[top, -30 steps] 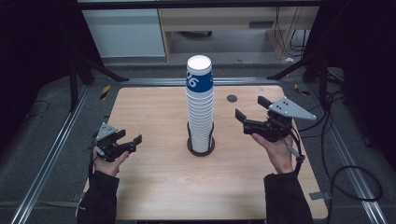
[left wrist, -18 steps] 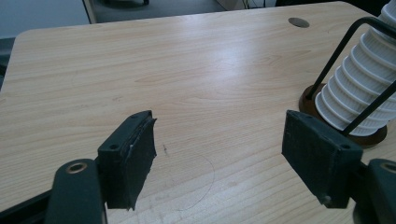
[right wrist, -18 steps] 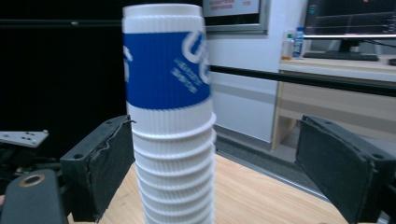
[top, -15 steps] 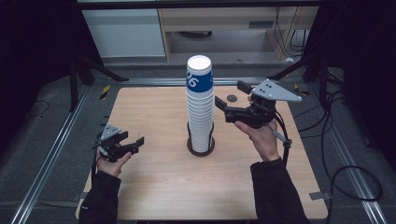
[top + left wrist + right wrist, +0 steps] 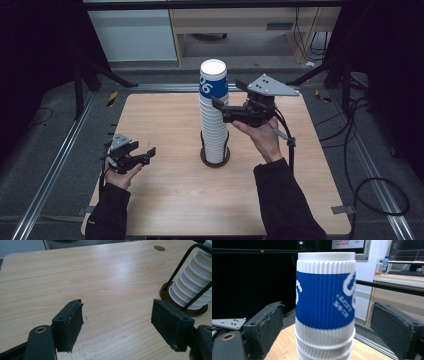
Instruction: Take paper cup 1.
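The tall stack of white ribbed paper cups [image 5: 214, 115], its top cup banded in blue with white lettering [image 5: 325, 287], stands upright in a round dark base with a black wire frame [image 5: 185, 307] at the middle of the pale wooden counter [image 5: 165, 195]. The right tongs [image 5: 218, 107] sit level just right of the stack, near its top; in the right gripper view the two black jaws stand one on each side of the top cup with a gap on both sides, touching nothing, and they have just been opening. The left tongs [image 5: 148, 155] hang low over the near left of the counter, well apart from the stack, jaws parted and empty, bare wood between them in the left gripper view
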Demonstrator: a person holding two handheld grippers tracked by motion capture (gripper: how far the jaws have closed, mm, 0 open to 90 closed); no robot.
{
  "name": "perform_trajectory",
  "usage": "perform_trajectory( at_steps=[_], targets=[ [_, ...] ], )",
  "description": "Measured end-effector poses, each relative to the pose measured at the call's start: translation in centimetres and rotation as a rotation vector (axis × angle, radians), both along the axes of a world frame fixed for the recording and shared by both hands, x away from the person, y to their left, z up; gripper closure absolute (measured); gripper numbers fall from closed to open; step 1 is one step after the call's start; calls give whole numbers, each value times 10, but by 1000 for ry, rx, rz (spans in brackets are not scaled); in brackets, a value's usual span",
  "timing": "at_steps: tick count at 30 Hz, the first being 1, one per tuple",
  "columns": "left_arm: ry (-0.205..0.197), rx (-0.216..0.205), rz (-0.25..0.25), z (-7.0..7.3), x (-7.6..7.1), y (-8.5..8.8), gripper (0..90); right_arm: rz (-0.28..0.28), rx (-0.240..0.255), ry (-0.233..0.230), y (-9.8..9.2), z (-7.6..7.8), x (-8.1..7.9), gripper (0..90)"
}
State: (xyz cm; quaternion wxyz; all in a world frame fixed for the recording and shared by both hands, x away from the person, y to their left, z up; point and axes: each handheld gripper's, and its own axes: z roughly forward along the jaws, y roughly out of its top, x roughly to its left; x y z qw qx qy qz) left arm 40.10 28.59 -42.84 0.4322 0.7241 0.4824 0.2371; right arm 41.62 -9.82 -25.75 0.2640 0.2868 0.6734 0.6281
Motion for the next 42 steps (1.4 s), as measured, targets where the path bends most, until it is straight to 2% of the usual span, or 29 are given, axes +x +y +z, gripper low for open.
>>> perform_trajectory(
  at_steps=[6,11,19,23,28,38,42],
  targets=[
    [4,-2,-2,-1,0,0,247,3,-18,17,18,-5,16,109],
    [4,0,-4,-2,1,-2,246,-5,-32,26,26,-9,23,116],
    [4,2,-11,-3,1,-3,244,-23,-11,30,30,-11,32,127],
    [7,2,-13,-3,1,-4,244,-15,1,38,31,-12,35,130],
    [9,2,-15,-4,1,-4,242,-22,-30,34,35,-15,36,139],
    [13,3,-14,-4,1,-3,242,-27,-39,30,36,-13,35,175],
    [14,4,-13,-5,1,-3,242,-22,-15,5,34,-10,32,182]
  ],
)
